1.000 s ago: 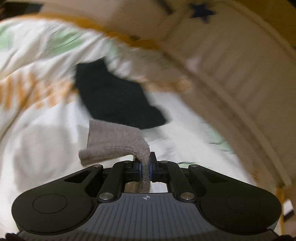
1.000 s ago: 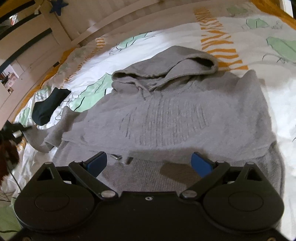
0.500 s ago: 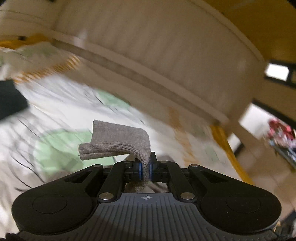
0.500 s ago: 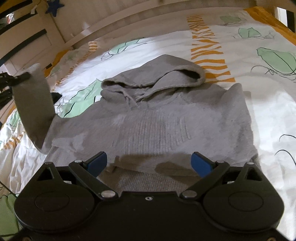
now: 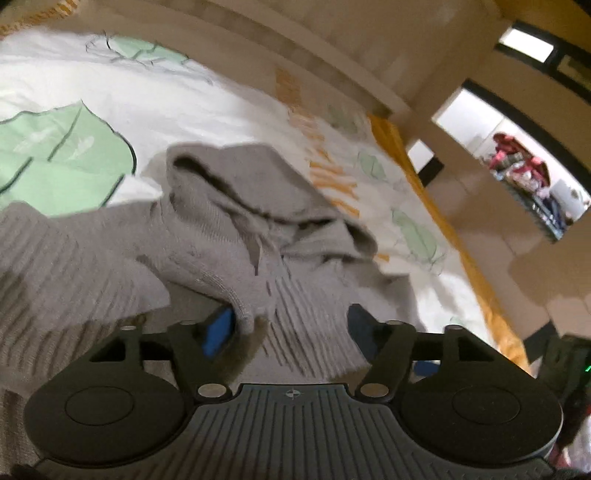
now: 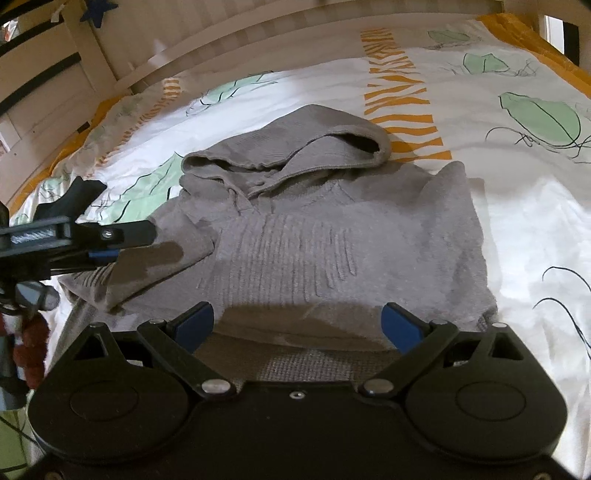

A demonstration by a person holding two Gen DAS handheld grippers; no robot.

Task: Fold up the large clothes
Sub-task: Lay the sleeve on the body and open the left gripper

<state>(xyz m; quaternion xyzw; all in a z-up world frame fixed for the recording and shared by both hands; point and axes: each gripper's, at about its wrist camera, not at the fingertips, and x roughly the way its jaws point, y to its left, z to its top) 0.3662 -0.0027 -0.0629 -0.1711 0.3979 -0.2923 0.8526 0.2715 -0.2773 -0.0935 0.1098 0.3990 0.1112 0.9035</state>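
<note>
A grey knitted hoodie (image 6: 332, 236) lies face up on the bed, hood toward the headboard. Its left sleeve (image 6: 162, 258) is folded in across the chest. My left gripper (image 5: 288, 325) is open just above that sleeve; the cuff (image 5: 236, 295) lies against its left blue pad (image 5: 218, 328). It shows from the side in the right wrist view (image 6: 110, 243). My right gripper (image 6: 297, 325) is open and empty, hovering over the hoodie's lower hem (image 6: 295, 362).
The bed sheet (image 6: 517, 206) is white with green leaves and orange stripes. A beige slatted headboard (image 6: 240, 33) runs along the far side. A dark sock (image 6: 79, 192) lies on the sheet at the left. An orange bed edge (image 5: 454, 236) borders the right.
My left gripper carried the sleeve cuff up and across onto the hoodie's chest, then opened and let it go. The right gripper stayed open over the hem.
</note>
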